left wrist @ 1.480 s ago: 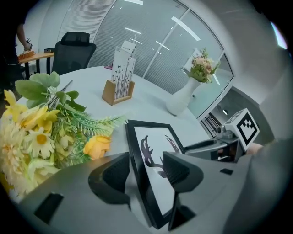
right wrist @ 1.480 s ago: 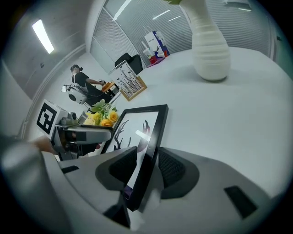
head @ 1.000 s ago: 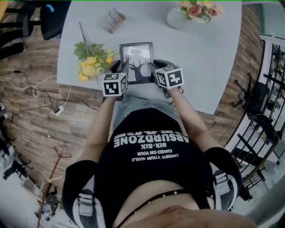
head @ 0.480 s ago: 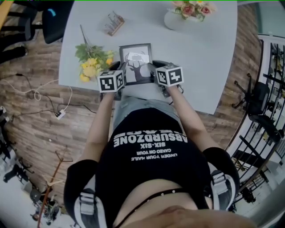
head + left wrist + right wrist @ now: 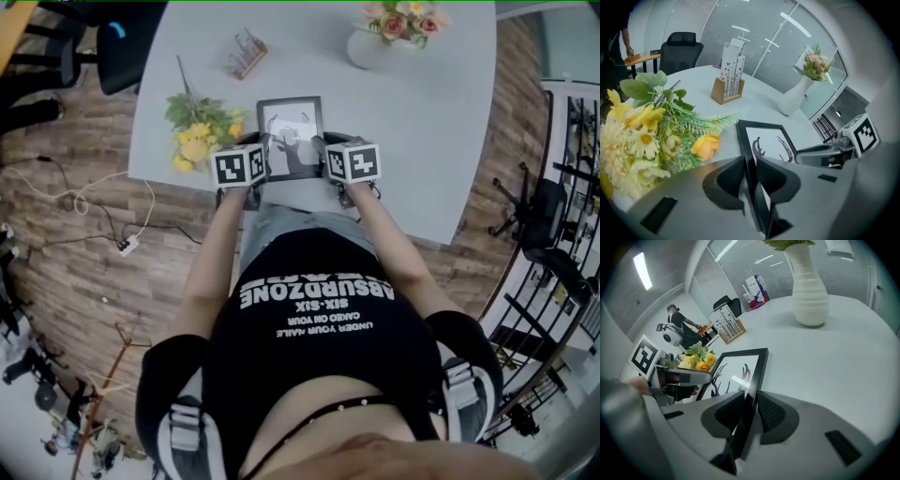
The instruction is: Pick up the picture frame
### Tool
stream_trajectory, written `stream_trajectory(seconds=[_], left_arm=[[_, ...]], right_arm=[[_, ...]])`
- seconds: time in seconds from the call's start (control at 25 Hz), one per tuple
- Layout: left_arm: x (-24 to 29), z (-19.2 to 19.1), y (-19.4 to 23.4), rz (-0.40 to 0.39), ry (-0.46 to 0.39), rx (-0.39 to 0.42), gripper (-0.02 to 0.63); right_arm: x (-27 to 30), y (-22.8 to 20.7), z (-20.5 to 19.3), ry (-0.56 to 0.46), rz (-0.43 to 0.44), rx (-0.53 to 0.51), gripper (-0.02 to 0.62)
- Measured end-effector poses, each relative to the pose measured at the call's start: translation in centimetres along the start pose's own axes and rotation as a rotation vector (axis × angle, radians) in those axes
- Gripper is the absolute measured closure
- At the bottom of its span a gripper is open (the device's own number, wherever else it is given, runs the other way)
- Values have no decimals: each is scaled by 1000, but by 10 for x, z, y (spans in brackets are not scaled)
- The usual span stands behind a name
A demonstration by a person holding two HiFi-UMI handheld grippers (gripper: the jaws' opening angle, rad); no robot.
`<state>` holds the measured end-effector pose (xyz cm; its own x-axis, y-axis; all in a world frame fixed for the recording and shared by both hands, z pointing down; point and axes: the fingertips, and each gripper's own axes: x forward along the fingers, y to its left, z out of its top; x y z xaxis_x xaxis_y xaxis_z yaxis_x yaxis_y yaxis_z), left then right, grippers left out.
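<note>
The black picture frame [image 5: 291, 127] with a dark antler print lies near the front edge of the grey table [image 5: 422, 122]. My left gripper [image 5: 261, 148] has the frame's left rail [image 5: 751, 154] between its pads. The jaws are closing and both pads touch the rail. My right gripper [image 5: 322, 145] holds the right rail [image 5: 757, 376] the same way, its jaws closing with both pads on the rail. The left gripper view shows the right gripper [image 5: 825, 154] across the frame. In the right gripper view the left gripper [image 5: 679, 376] sits on the far side.
A bunch of yellow flowers [image 5: 199, 131] lies just left of the frame, close to my left gripper. A wooden card holder [image 5: 246, 49] and a white vase of pink flowers [image 5: 370, 42] stand farther back. An office chair [image 5: 122, 37] is at the table's far left.
Both pairs of jaws have narrowed onto the frame's side rails. The hands have stayed in place, and the left marker cube has rolled slightly.
</note>
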<state>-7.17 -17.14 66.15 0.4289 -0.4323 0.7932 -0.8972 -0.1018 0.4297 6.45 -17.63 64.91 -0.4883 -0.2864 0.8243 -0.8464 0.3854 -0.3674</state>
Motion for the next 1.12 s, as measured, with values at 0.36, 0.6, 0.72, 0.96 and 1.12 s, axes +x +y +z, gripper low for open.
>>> stream_trajectory(seconds=[0.36, 0.6, 0.72, 0.96, 1.12], left_arm=[[-8, -3, -4, -1, -5, 18, 512], [-20, 3, -10, -10, -43, 25, 512], [-30, 9, -14, -17, -71, 38, 512], [-48, 16, -21, -26, -118, 48, 512], [-62, 21, -26, -25, -150, 53, 512]], right_arm=[[-11, 6, -1, -17, -5, -1, 497], [-22, 9, 8, -81, -11, -11, 502], [-30, 14, 13, -120, -9, -12, 503], [-45, 23, 19, -168, -4, -20, 503], [-56, 30, 22, -192, 4, -26, 503]])
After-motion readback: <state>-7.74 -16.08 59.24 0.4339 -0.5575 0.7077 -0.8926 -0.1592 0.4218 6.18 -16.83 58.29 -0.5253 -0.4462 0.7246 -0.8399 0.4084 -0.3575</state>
